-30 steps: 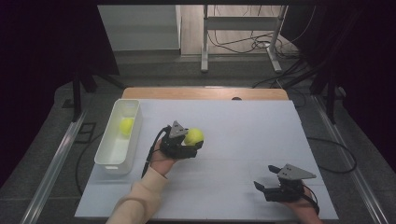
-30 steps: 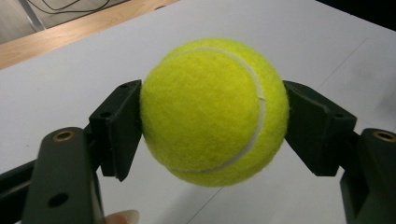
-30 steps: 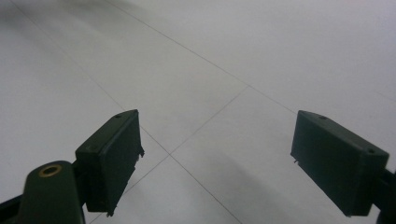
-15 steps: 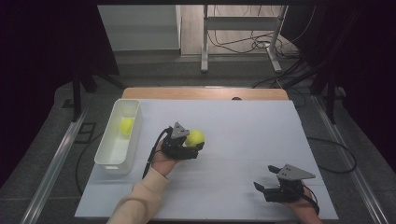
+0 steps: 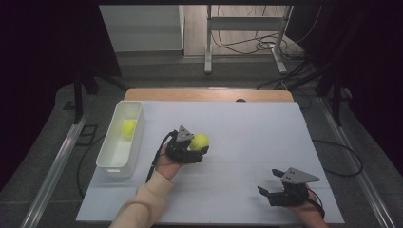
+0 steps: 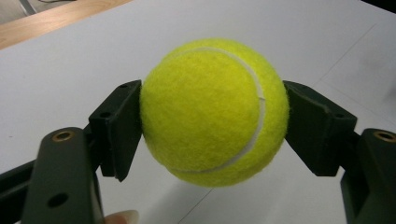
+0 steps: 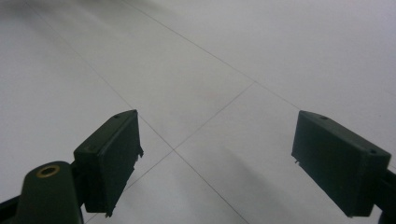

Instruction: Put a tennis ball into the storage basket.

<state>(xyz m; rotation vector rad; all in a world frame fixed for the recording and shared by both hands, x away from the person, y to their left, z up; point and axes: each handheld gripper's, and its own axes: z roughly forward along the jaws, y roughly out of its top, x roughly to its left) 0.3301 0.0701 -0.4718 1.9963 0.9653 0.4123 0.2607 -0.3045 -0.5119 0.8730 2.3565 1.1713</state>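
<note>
A yellow tennis ball [image 6: 212, 112] sits between the two black jaws of my left gripper [image 6: 212, 126], and both pads press on its sides. In the high view this ball [image 5: 199, 141] and the left gripper [image 5: 198, 145] are near the middle of the white table, just above its surface. A second yellow ball [image 5: 129, 128] lies in the white tray [image 5: 110, 163] at the left. My right gripper [image 5: 266, 187] rests low at the front right, open. In the right gripper view the right gripper [image 7: 217, 154] has only white tabletop between its jaws.
The white table top [image 5: 252, 137] has a wooden edge [image 5: 209, 95] at the far side. Beyond it stand a metal stand [image 5: 244, 38] and loose cables [image 5: 309, 66] on the floor. A cable [image 5: 157, 159] trails from the left gripper.
</note>
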